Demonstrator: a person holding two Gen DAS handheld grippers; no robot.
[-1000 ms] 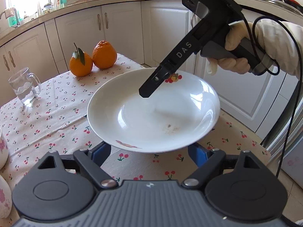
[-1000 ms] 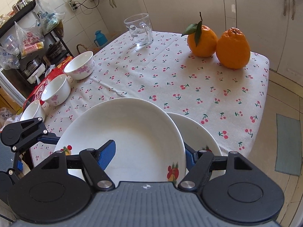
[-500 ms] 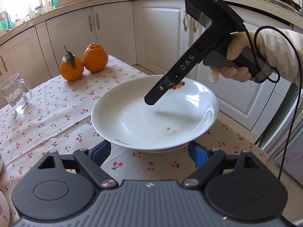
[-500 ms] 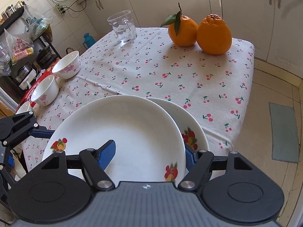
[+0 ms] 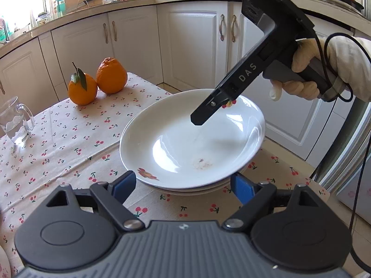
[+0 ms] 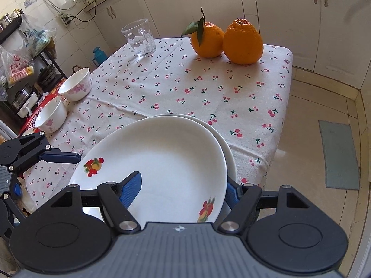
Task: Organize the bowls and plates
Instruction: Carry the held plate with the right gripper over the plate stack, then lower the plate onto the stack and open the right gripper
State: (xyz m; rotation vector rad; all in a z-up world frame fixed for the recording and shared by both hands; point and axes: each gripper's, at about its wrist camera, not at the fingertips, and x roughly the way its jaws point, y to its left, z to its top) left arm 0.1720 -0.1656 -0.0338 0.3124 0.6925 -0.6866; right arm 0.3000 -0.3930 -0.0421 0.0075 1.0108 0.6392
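A white plate with fruit prints (image 5: 185, 143) (image 6: 167, 162) rests on a second white plate (image 6: 228, 155) (image 5: 197, 191) on the cherry-print tablecloth (image 5: 58, 143). My right gripper (image 6: 183, 190) has one finger inside the top plate and one outside its rim; whether the pads press the rim I cannot tell. It shows from the side in the left wrist view (image 5: 201, 118). My left gripper (image 5: 183, 185) is open, its blue pads just short of the stack's near edge. Two white floral bowls (image 6: 76, 86) (image 6: 49, 115) stand at the table's left side.
Two oranges (image 6: 227, 39) (image 5: 97, 83) and a glass mug (image 6: 139, 37) (image 5: 15, 121) stand at the table's far end. The table edge (image 6: 283, 120) drops to the floor on the right. White cabinets (image 5: 190, 41) stand behind.
The top plate came down onto the second plate with my right gripper on its rim. My left gripper stayed open and pulled back a little.
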